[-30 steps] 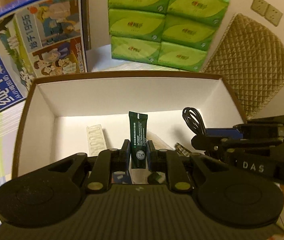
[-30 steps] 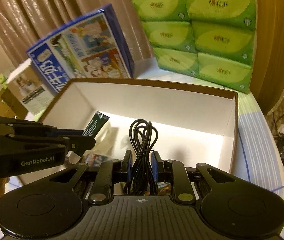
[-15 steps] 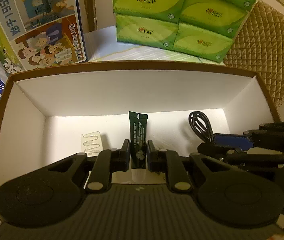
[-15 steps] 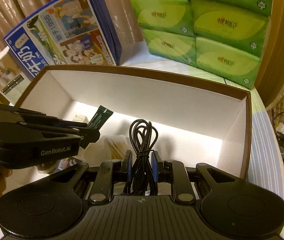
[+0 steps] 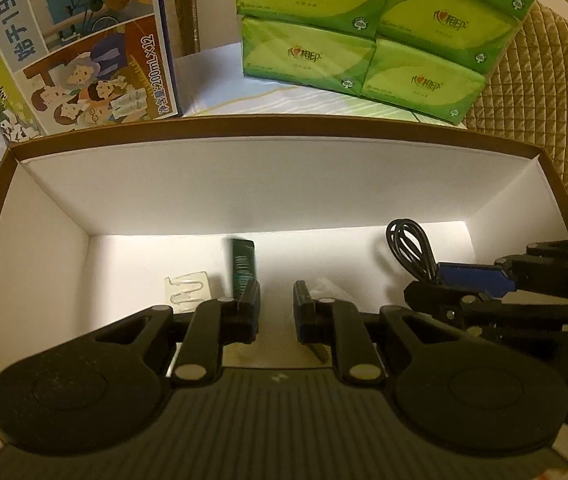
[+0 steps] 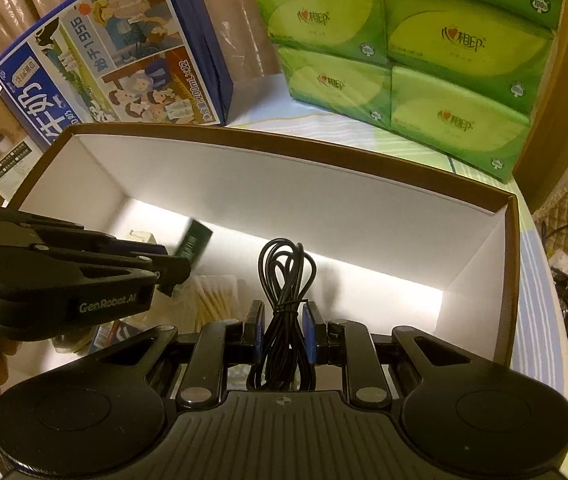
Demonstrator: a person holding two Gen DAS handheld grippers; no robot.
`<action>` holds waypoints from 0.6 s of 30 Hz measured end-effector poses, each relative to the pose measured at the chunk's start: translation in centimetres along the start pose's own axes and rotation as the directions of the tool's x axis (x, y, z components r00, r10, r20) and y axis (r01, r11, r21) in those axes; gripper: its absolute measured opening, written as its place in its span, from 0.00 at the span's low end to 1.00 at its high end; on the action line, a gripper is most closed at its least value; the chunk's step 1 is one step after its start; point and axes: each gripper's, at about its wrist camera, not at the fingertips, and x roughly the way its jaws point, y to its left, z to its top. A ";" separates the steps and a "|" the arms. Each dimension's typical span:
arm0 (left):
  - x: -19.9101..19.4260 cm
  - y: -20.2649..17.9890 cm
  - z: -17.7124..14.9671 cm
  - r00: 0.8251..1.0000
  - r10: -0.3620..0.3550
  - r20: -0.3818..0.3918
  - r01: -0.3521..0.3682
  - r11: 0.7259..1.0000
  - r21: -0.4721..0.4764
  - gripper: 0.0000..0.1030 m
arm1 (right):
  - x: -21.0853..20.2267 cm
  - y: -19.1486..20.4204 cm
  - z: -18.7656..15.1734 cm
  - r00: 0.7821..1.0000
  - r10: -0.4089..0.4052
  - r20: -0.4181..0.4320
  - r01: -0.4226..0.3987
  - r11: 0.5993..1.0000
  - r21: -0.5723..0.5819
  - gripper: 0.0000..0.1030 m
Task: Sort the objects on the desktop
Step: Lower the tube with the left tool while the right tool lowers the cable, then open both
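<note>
— How many claws are there, and how do they stand?

— Two. The left claw point(image 5: 277, 296) has its jaws drawn close, with only a narrow slit and nothing in it. The right claw point(image 6: 283, 320) is pinching one black cable point(image 6: 284, 264), a coiled bundle tied in the middle, with its loops standing up past the fingertips.

— And the other task thing?

— One dark green tube point(image 5: 241, 266), blurred and tilted. It is just beyond the left finger of the left claw and partly hidden behind it. I cannot tell if they touch.

— What lies further out?

— One clear plastic hook point(image 5: 186, 286), left of the tube on the floor of the one white box point(image 5: 284, 124). Both claws point down into this box. Beyond its far wall are four green tissue packs point(image 5: 308, 52) and one milk carton point(image 5: 84, 48).
</note>
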 end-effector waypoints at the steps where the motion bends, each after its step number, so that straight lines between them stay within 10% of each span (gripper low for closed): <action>1: 0.0 0.1 0.0 1.000 -0.001 -0.001 0.001 1.000 -0.001 0.13 | 0.1 0.0 0.0 1.000 0.000 0.000 0.000 1.000 0.002 0.16; 12: -0.9 0.4 -0.1 1.000 0.021 0.016 -0.021 1.000 0.015 0.19 | 0.2 -0.2 0.2 0.997 0.027 0.074 -0.029 0.999 0.033 0.17; 16: -1.7 0.7 -0.3 0.999 0.029 0.027 -0.029 0.999 0.013 0.22 | -0.8 0.3 -0.1 0.996 0.032 0.080 -0.033 0.999 0.009 0.59; 18: -2.2 0.9 -0.5 0.999 0.028 0.033 -0.028 0.999 0.015 0.23 | -1.7 0.5 -0.4 0.995 0.041 0.095 -0.040 0.999 -0.013 0.63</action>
